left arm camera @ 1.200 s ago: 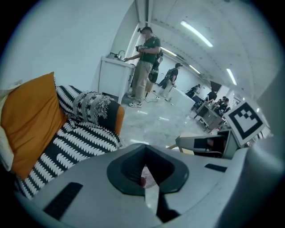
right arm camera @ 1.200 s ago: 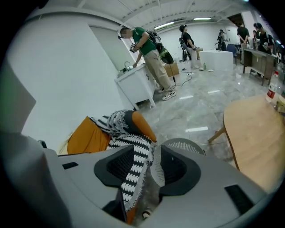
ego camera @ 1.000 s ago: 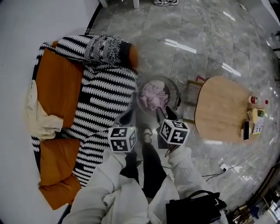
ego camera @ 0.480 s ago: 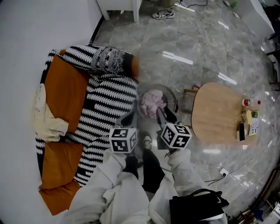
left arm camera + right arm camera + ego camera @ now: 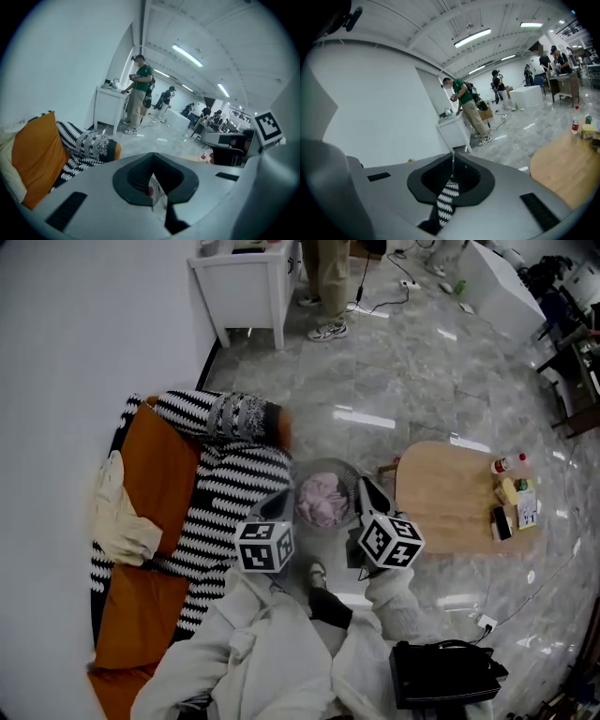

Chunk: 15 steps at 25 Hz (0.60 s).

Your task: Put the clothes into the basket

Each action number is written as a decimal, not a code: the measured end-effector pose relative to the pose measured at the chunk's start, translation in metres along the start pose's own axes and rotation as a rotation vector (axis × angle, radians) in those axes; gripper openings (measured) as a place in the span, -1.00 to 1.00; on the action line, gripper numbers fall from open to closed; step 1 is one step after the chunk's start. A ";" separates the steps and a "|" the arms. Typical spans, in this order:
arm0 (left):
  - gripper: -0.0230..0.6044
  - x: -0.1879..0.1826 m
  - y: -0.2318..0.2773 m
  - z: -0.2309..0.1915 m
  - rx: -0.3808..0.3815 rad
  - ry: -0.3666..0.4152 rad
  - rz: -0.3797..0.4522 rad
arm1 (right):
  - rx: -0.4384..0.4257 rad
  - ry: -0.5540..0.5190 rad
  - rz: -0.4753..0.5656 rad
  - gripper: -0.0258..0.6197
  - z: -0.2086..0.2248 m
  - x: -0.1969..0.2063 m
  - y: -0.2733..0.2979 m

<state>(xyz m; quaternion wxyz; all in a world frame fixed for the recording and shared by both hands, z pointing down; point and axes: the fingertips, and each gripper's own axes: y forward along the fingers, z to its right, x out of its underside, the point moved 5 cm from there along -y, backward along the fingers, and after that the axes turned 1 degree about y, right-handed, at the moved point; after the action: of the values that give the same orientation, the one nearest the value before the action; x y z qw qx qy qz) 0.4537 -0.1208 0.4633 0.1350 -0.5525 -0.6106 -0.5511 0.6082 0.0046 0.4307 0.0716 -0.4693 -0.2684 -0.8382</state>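
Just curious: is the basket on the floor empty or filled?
Partly filled: in the head view, the basket holds a heap of pink clothes.

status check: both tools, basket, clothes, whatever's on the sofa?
left tool: shut, empty
right tool: shut, empty
pink clothes: bunched inside basket
basket: upright, part full
cream garment: crumpled on sofa, not in basket
striped blanket: draped over sofa
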 end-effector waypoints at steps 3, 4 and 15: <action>-0.91 -0.004 -0.025 0.013 0.022 0.019 0.036 | 0.002 -0.050 0.011 -0.83 -0.016 -0.001 -0.030; -0.91 -0.006 -0.032 0.016 0.026 0.029 0.051 | 0.001 -0.064 0.018 -0.83 -0.020 -0.001 -0.039; -0.91 -0.023 -0.063 0.024 0.011 0.092 0.138 | 0.039 -0.091 0.068 -0.83 -0.025 -0.008 -0.066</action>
<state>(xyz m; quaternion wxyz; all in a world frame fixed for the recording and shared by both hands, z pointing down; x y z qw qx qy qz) 0.4202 -0.0994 0.4041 0.2035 -0.5667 -0.5671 -0.5620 0.5695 0.0464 0.3885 0.0968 -0.5143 -0.2716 -0.8076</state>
